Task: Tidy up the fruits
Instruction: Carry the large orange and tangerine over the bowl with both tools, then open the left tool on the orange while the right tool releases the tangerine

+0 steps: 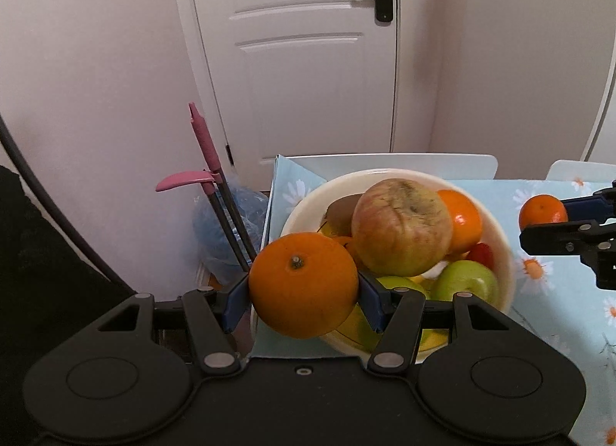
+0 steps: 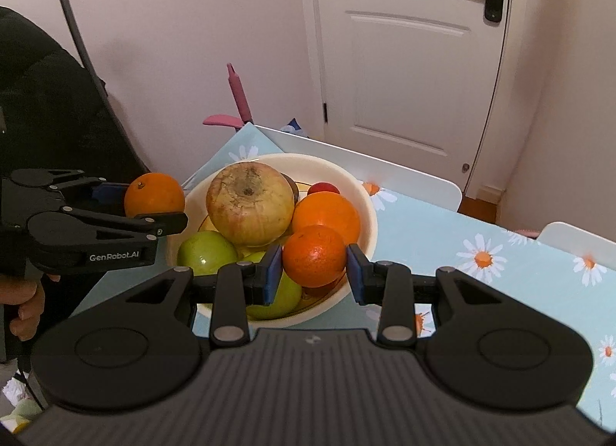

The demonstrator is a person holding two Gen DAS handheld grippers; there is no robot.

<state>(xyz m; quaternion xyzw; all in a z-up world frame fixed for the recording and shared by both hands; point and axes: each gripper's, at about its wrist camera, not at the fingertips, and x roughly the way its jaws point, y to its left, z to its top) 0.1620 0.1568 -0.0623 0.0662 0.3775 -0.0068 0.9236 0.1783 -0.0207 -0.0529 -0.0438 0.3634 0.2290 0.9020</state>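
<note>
Left tool [image 1: 303, 301]: pinching a round orange [image 1: 303, 284]. Right tool [image 2: 313, 273]: pinching a smaller mandarin [image 2: 313, 255]. Both beside a cream fruit bowl [image 2: 365, 215] on a daisy-print surface [image 2: 481, 253].

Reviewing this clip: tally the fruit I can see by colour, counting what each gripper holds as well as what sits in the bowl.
Orange: 3, one in the left gripper, one in the right gripper, one in the bowl.
Green: 2 apples.
Red: 1 small fruit.
Russet yellow-pink: 1 large apple.
Brown: 1, likely a kiwi.
Total: 8; yellow pieces underneath are too hidden to count.
</note>
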